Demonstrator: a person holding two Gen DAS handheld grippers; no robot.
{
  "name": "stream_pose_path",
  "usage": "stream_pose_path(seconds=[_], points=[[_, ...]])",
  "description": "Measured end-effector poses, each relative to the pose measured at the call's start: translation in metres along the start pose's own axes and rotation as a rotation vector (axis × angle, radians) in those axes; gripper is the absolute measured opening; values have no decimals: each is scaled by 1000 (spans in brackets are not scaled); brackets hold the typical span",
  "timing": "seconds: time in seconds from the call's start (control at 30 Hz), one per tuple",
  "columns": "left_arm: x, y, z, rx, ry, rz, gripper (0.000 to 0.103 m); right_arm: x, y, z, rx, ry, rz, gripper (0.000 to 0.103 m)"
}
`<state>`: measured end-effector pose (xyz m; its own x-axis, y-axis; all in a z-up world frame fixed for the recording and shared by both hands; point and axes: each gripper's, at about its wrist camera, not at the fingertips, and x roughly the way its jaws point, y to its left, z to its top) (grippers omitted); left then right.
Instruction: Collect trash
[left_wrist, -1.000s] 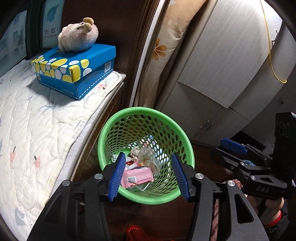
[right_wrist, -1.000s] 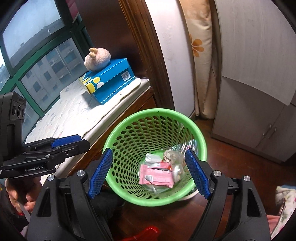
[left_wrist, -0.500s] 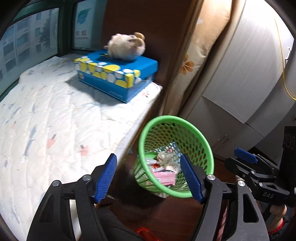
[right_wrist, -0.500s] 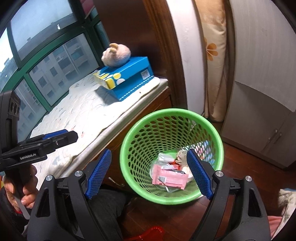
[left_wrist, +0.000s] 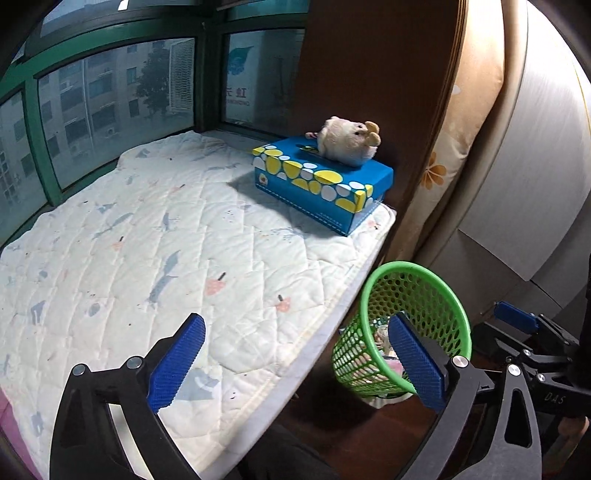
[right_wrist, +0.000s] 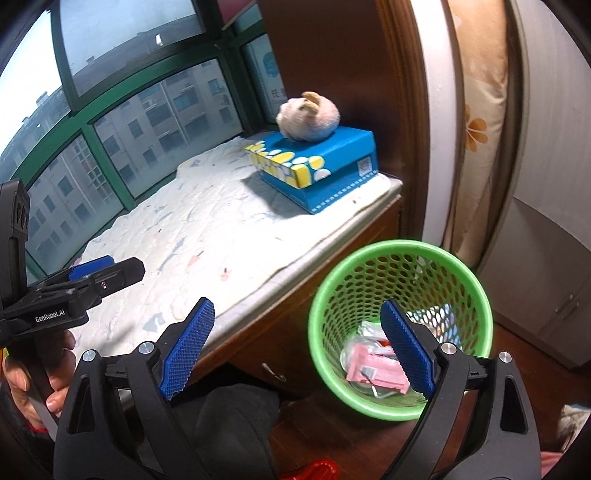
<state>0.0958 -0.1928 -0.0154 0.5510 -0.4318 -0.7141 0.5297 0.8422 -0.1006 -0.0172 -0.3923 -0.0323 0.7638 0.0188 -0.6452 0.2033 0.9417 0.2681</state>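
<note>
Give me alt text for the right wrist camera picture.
An open, empty right gripper hangs above a green basket holding a pink wrapper. Behind, a plush toy sits on a blue box.

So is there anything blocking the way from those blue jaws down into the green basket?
Nothing visible. The green basket stands open-topped on the floor beside the padded bench, wrappers already inside, and both the right gripper and left gripper are open and empty.
</note>
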Motion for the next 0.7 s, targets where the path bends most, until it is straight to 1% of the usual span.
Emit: stream_pose_path(seconds=[0.1,0.37,0.7], points=[[-9,17,-2,-23,1,37,96,3,16,5,-31,1,-1,92],[-34,59,-10,-99,-25,124,96,12,53,14,-77,3,46,93],[-56,92,-17,-177,-54,196,96,19,91,27,-123,1,90,94]])
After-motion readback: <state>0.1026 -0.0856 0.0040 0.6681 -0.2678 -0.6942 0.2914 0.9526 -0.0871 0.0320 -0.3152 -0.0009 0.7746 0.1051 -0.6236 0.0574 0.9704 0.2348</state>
